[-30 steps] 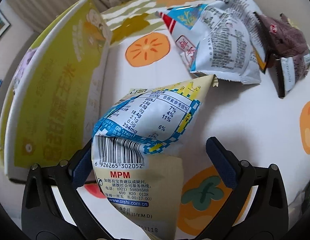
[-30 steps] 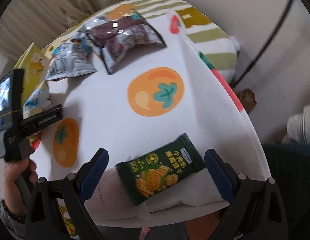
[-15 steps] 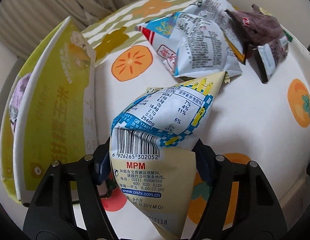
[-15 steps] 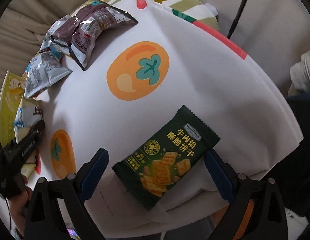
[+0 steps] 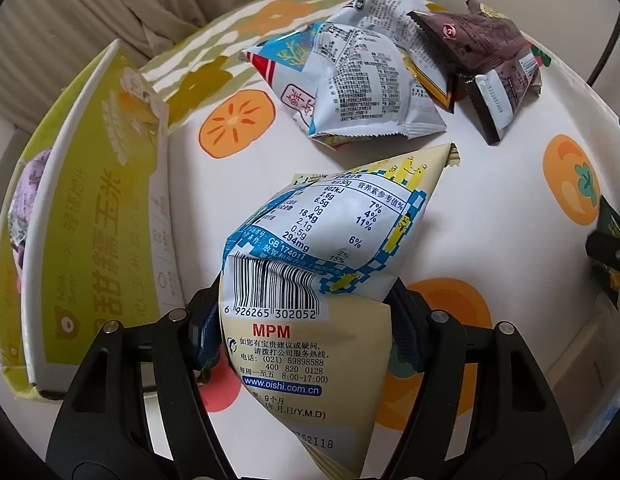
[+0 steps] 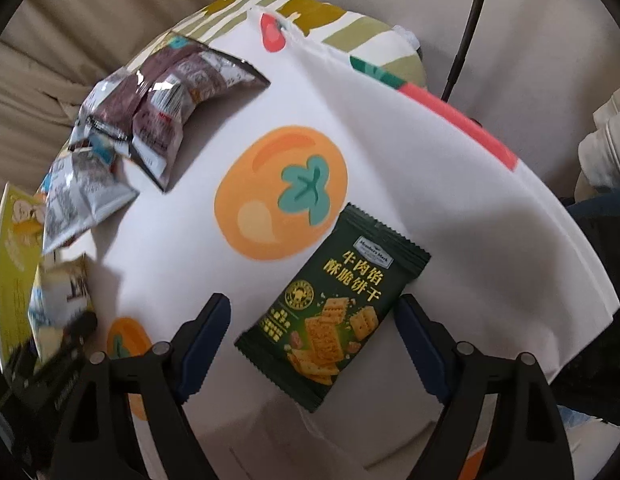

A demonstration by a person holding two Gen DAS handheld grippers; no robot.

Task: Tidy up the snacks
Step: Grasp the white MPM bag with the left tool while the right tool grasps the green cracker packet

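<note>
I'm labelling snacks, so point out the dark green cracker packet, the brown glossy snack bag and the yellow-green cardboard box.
dark green cracker packet point(image 6: 334, 304): right wrist view, front centre.
brown glossy snack bag point(image 5: 486, 46): left wrist view, upper face.
yellow-green cardboard box point(image 5: 106, 216): left wrist view, printed side.

Left gripper point(image 5: 306, 336) clamped on a cream snack bag point(image 5: 322, 264)

Yellow-green box point(image 5: 94, 232) stands left; white-blue bag point(image 5: 350, 88) and brown packet point(image 5: 482, 60) lie beyond on the persimmon-print desk point(image 5: 490, 184).

My left hand-held gripper point(image 5: 302, 332) has matte black plastic arms, silver round screws and dark blue finger pads point(image 5: 204, 336); my right hand-held gripper point(image 6: 310, 344) looks identical.
</note>
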